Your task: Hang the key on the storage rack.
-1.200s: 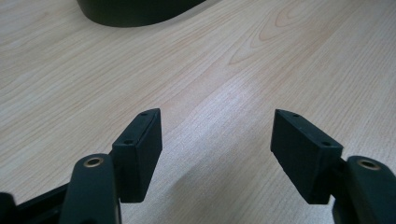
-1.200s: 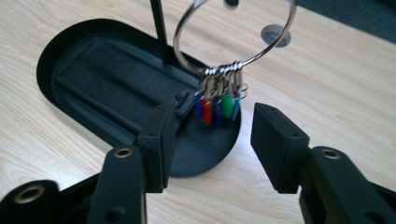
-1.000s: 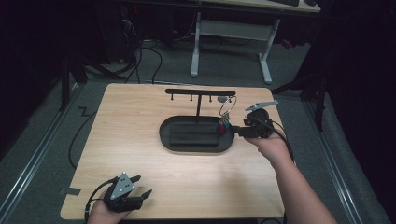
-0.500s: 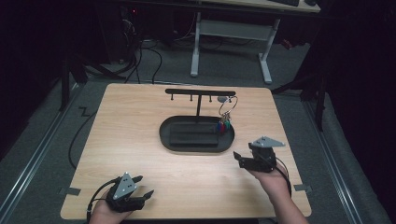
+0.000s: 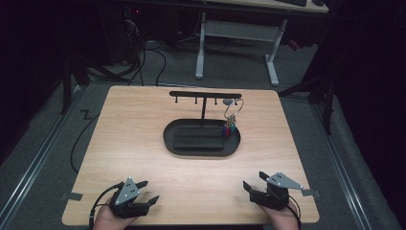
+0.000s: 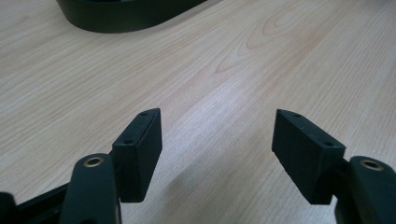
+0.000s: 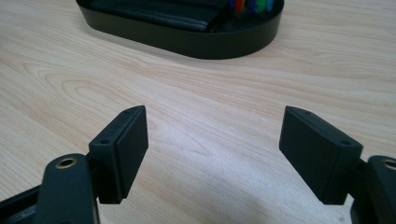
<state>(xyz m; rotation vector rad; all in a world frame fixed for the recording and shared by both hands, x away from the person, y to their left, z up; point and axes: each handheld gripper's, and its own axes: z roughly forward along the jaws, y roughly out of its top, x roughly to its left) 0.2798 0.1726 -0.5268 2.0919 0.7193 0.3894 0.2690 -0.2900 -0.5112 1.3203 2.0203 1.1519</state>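
each gripper [image 5: 148, 191] is black with a grey 3-cornered top plate, a trailing black cable and 2 screw-holed block jaws.

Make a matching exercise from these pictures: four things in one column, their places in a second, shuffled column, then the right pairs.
Things:
1. key ring
2. black oval tray
3. left gripper
4. right gripper

Places:
A. near right corner of the table
B. hanging from the rack's right end
C. near left corner of the table
D. middle of the table, at the rack's foot

Pairs: 1-B, 2-D, 3-C, 4-A
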